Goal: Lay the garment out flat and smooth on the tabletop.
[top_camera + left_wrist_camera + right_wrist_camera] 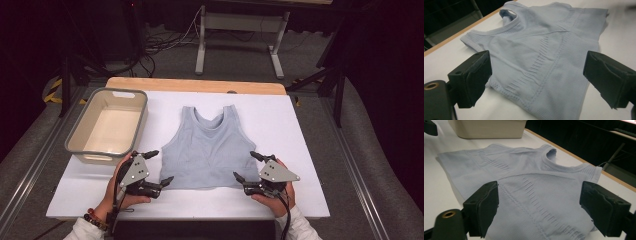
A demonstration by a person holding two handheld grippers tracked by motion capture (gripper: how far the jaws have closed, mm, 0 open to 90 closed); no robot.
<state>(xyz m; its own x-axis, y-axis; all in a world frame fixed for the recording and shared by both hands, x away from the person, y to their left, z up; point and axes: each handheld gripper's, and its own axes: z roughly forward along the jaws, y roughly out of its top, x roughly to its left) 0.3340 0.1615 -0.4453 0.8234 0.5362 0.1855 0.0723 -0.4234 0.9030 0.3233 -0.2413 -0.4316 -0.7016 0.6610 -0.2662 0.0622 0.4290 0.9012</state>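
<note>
Seemingly clear of the top (pixel 205 147) — left tool (pixel 159 168), right tool (pixel 247 166) gape wide.

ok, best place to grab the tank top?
Take the tank top by its two bottom corners, coming in from either side. It lies flat, hem nearest the person, and each hand-held gripper, left and right, sits open beside a corner.

tank top (pixel 206 150) mid-table (pixel 280 200) | tub (pixel 107 127) left of it | both on table
</note>
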